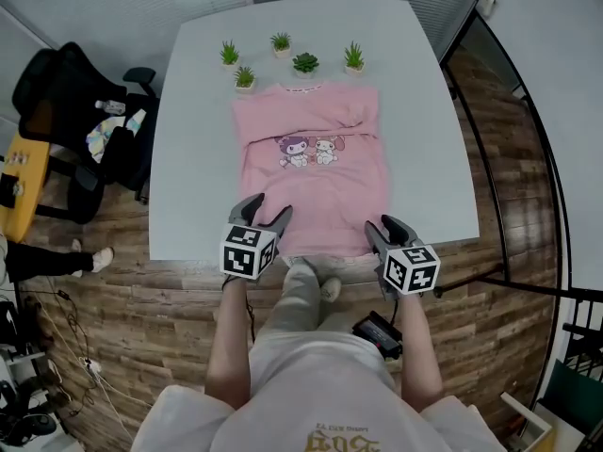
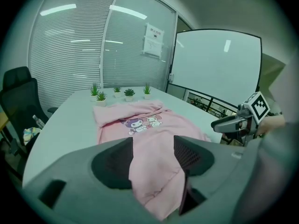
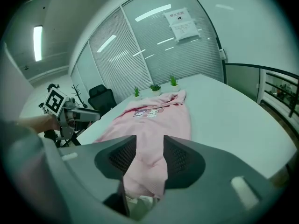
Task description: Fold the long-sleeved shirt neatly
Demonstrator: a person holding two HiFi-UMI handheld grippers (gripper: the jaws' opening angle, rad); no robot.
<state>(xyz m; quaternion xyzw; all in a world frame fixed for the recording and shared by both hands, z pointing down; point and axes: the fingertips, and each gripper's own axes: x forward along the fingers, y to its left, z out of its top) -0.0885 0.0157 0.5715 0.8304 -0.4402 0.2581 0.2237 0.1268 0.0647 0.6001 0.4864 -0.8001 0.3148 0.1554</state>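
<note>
A pink long-sleeved shirt (image 1: 316, 172) with a cartoon print lies flat on the white table (image 1: 193, 158), sleeves folded in over the chest and collar toward the far side. Its near hem hangs slightly over the front edge. My left gripper (image 1: 271, 205) stands at the hem's left corner, jaws apart, and the left gripper view shows pink cloth (image 2: 152, 171) running between them without the pads pressing it. My right gripper (image 1: 380, 222) is at the hem's right corner, also open, with the hem (image 3: 147, 171) between its jaws. Each gripper shows in the other's view: the right gripper (image 2: 238, 122) and the left gripper (image 3: 70, 115).
Several small potted plants (image 1: 283, 59) stand in a row just beyond the collar. A black office chair (image 1: 66, 111) with clutter sits left of the table. A glass railing (image 1: 490, 149) runs along the right side. My legs (image 1: 306, 299) are at the table's front edge.
</note>
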